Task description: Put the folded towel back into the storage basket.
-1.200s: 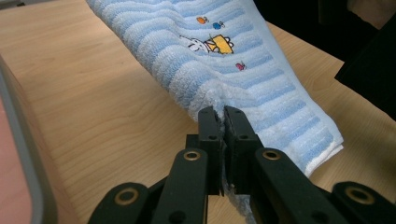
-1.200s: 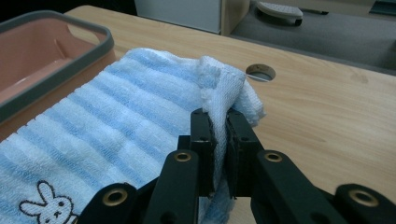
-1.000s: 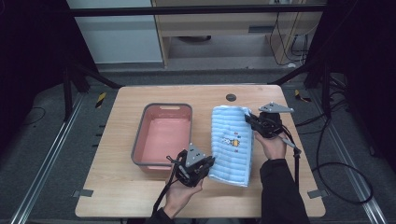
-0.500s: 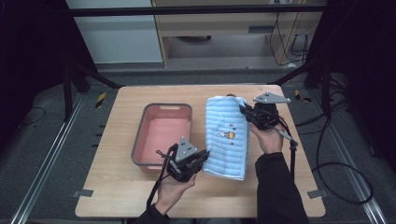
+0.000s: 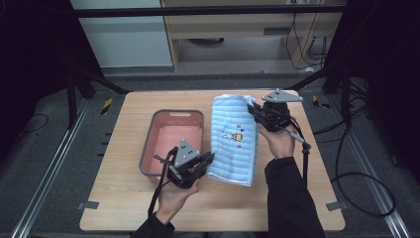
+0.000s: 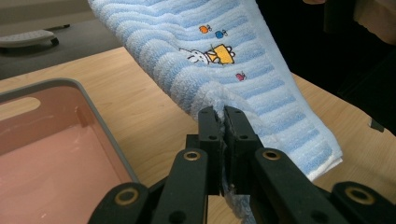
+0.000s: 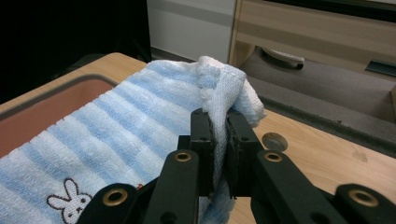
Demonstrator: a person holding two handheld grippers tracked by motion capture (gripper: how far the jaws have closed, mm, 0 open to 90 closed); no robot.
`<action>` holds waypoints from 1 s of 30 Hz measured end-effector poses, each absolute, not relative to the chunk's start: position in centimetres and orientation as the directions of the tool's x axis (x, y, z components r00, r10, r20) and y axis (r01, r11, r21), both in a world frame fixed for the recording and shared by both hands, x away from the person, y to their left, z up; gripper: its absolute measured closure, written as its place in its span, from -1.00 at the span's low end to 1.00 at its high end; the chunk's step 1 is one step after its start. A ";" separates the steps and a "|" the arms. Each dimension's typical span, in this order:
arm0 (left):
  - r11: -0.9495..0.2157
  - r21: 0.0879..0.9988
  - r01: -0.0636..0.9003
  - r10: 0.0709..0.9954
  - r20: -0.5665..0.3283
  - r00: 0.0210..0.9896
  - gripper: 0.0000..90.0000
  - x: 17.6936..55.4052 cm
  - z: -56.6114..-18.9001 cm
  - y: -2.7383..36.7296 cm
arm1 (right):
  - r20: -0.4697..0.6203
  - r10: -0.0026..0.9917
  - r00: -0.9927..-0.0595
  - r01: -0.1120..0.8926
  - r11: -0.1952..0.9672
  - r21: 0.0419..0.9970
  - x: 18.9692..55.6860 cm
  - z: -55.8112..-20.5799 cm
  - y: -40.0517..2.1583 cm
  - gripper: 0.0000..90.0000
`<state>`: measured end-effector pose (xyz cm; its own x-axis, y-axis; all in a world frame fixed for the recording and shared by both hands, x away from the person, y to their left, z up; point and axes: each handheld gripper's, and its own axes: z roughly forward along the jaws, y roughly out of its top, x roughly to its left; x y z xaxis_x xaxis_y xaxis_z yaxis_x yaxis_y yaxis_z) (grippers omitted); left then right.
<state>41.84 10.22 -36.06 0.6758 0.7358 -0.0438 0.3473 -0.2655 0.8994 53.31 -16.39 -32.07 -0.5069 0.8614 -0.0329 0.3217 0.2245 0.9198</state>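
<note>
A blue-and-white striped towel (image 5: pixel 233 139) with a small rabbit picture hangs stretched above the wooden table (image 5: pixel 124 139), held at two ends. My left gripper (image 5: pixel 208 159) is shut on its near left edge; the towel (image 6: pixel 224 60) rises away from the jaws in the left gripper view. At the far right, my right gripper (image 5: pixel 253 112) is shut on the towel's far corner, and that bunched corner of the towel (image 7: pixel 219 79) sticks up between the jaws in the right gripper view. A pink basin with a grey rim (image 5: pixel 171 115) sits left of the towel.
The pink basin (image 6: pixel 56 140) holds nothing and lies just left of my left gripper. A small dark round hole (image 7: pixel 273 140) marks the table near its far edge. Cables trail off the table's right side. Beyond the table stands a wooden cabinet (image 5: pixel 237 29).
Both grippers have lifted the towel and carried it away from the person and slightly left. The right gripper went toward the far edge; the left one rose beside the basin.
</note>
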 end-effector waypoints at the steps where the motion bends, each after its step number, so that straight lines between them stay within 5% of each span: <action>1: -0.261 0.900 0.348 0.737 -0.047 0.674 0.92 41.8 -35.9 10.4 | -0.033 0.861 -0.508 0.320 0.224 0.921 53.4 -31.9 -16.2 0.85; 30: -0.192 0.920 0.341 0.824 -0.037 0.565 0.92 43.0 -34.0 18.3 | -0.025 0.821 -0.571 0.267 0.215 0.939 56.9 -30.4 -7.0 0.85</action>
<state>43.04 18.32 -33.98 0.5648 0.8244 -0.0374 0.3412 -0.1920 0.9202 56.92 -6.99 -30.41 -0.5711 0.8205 -0.0250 0.2671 0.2145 0.9395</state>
